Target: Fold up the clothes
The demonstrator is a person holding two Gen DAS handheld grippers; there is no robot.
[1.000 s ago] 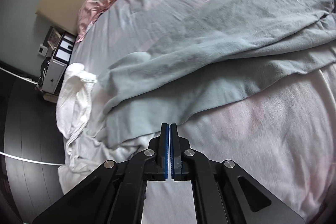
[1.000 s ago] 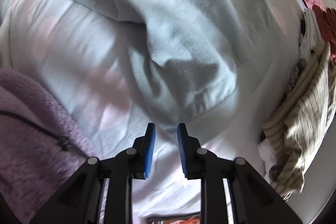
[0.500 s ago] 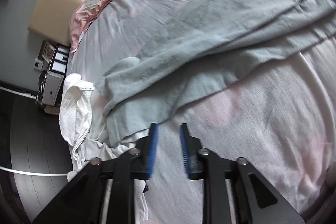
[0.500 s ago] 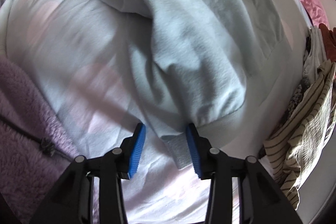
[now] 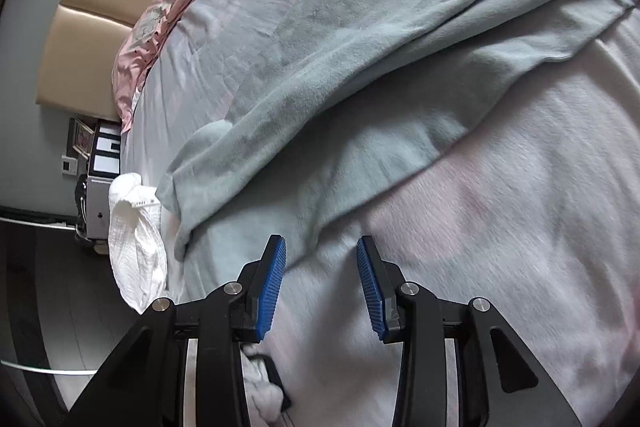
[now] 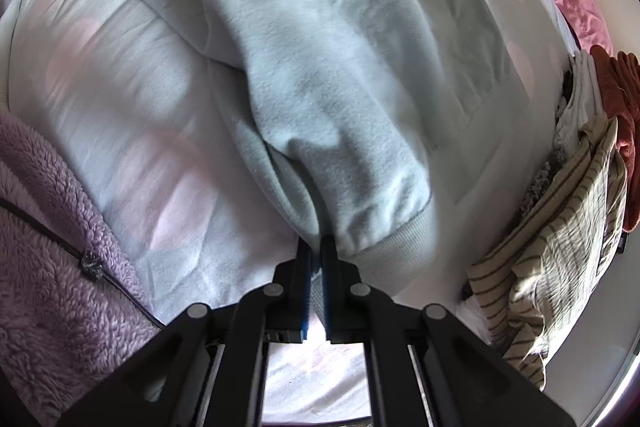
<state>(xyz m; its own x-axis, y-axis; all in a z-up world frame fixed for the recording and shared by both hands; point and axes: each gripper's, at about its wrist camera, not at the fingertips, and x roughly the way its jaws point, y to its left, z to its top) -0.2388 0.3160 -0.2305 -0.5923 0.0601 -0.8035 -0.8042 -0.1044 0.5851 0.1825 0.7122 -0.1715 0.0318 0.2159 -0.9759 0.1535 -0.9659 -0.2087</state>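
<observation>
Grey sweatshirt (image 6: 328, 79) spread on bed (image 5: 520, 227), long axis running away from both claws. Right gripper (image 6: 315, 259) pinches its cuff; left gripper (image 5: 321, 283), jaws apart and empty, hangs just short of the near hem.

Each hand-held gripper (image 5: 321, 277) (image 6: 316, 265) has black arms, silver screws, ribbed blue pads.

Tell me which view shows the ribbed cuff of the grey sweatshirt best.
The right wrist view. The ribbed cuff sits close and sharp beside the right tongs, which are shut on the grey sweatshirt next to it. The left wrist view shows only flat grey folds ahead of the open left tongs, no cuff.
</observation>
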